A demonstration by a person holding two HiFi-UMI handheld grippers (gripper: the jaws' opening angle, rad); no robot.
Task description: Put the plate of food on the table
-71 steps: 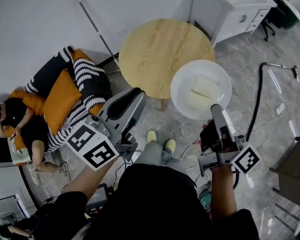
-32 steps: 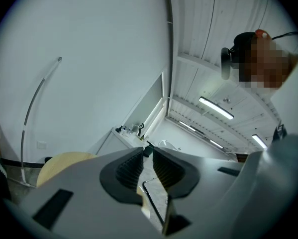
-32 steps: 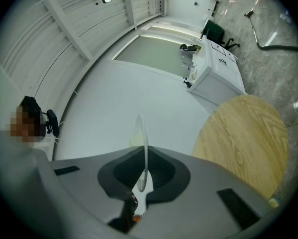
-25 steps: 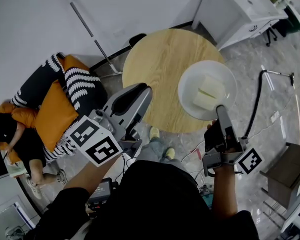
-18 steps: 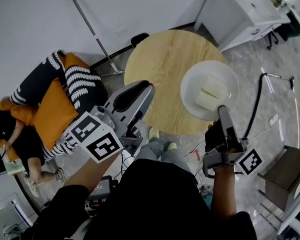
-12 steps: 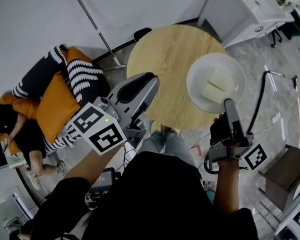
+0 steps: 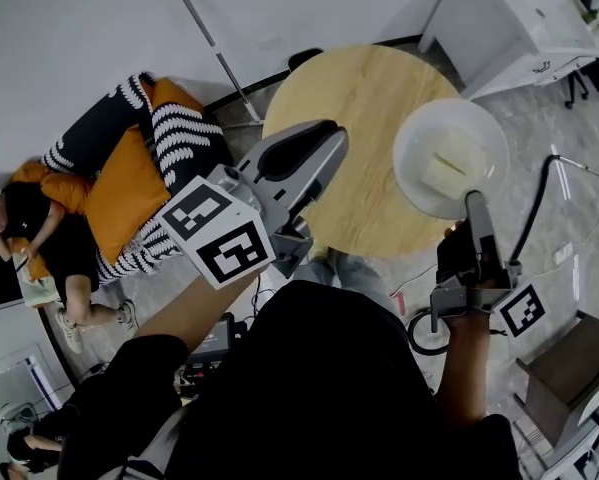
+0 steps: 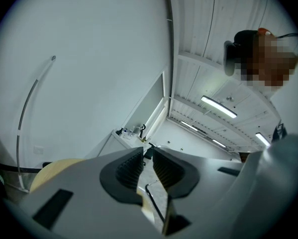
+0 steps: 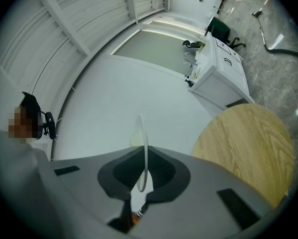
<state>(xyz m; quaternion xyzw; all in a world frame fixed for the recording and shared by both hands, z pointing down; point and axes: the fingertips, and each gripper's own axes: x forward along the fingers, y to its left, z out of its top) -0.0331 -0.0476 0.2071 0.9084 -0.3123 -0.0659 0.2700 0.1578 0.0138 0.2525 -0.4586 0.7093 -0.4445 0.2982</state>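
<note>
One plate (image 7: 451, 158), pinched at its near rim by the right gripper (image 7: 471, 206), hangs partly over the right edge of the table (image 7: 354, 103), whose centre lies leftward; the left gripper (image 7: 317, 146) is closed, empty.

Round pale-wood table (image 7: 364, 118), on glossy grey floor (image 7: 579, 138); striped and orange cushions (image 7: 139, 168) on floor nearby

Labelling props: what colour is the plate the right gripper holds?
The plate is white, clearest in the head view.

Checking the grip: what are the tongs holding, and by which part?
Right tongs pinch the round white plate of pale food slices by its near rim; left tongs hold nothing.
</note>
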